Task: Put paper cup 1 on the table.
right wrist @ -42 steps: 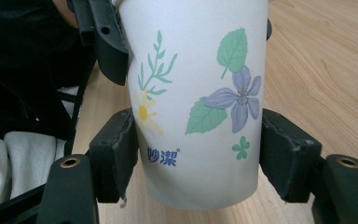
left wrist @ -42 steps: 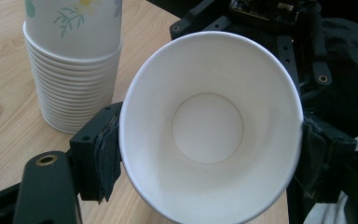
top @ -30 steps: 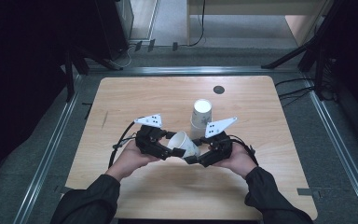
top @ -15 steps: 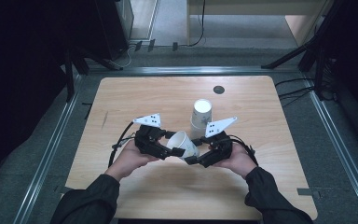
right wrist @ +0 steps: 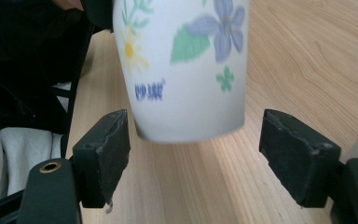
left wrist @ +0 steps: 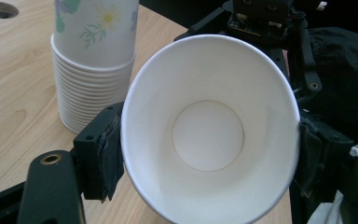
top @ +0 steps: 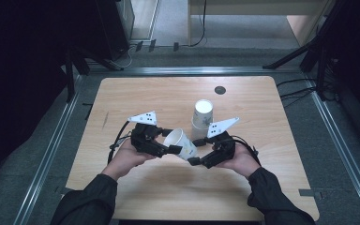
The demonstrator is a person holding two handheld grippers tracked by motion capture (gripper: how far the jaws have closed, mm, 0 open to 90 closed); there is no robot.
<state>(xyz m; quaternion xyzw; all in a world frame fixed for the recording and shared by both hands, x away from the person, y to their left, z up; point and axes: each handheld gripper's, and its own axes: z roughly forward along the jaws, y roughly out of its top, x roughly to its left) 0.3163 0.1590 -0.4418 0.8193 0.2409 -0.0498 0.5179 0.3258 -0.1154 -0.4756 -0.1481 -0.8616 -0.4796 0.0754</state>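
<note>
A single white paper cup (top: 180, 143) with a flower print lies on its side above the table between both hands. My left gripper (top: 172, 149) is shut on its rim. In the left gripper view the pads (left wrist: 107, 154) squeeze the cup's mouth (left wrist: 208, 130) into an oval. My right gripper (top: 193, 161) faces the cup's base from the other side. Its jaws have just been opening and now stand wide, with the cup's base (right wrist: 182, 65) between the pads (right wrist: 105, 151) but touching neither. A stack of upturned cups (top: 201, 115) stands just behind.
The stack of cups (left wrist: 93, 70) stands close to the left jaw's far side. A round hole (top: 220, 90) sits near the wooden table's (top: 136, 98) far edge. Dark floor and metal rails surround the table.
The right gripper's jaws have spread away from the cup's base. Both hands and the cup stay where they were.
</note>
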